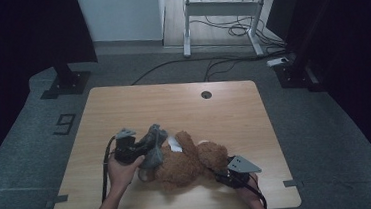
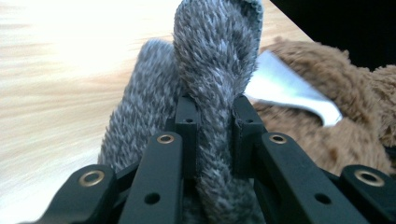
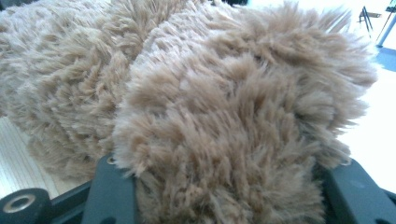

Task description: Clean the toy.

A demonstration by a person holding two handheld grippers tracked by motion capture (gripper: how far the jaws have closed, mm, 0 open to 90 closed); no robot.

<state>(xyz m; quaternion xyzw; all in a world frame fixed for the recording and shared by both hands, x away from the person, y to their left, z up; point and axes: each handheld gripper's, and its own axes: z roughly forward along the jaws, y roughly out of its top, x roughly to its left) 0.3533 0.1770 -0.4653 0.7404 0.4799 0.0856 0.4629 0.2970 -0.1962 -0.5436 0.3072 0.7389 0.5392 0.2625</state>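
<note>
A brown teddy bear [image 1: 183,165] lies on the wooden table [image 1: 138,103], near its front edge. A white label [image 1: 175,144] shows on the bear's upper side. My left gripper [image 1: 144,150] is shut on a grey fuzzy piece of fabric [image 1: 154,152] at the bear's left end. In the left gripper view the grey fabric [image 2: 215,56] is pinched between the gripper [image 2: 215,112] tips, with the bear [image 2: 327,130] and its label [image 2: 289,91] just behind. My right gripper [image 1: 222,174] is shut on a furry part of the bear at its right end. In the right gripper view the fur [image 3: 224,116] bulges between the jaws of the gripper [image 3: 229,191] and hides their tips.
A round cable hole [image 1: 206,94] sits near the table's far edge. Beyond the table stand a white desk frame [image 1: 221,11] with cables on the floor and a dark stand base [image 1: 65,84] at the left. The number 9 [image 1: 63,124] is marked on the floor.
</note>
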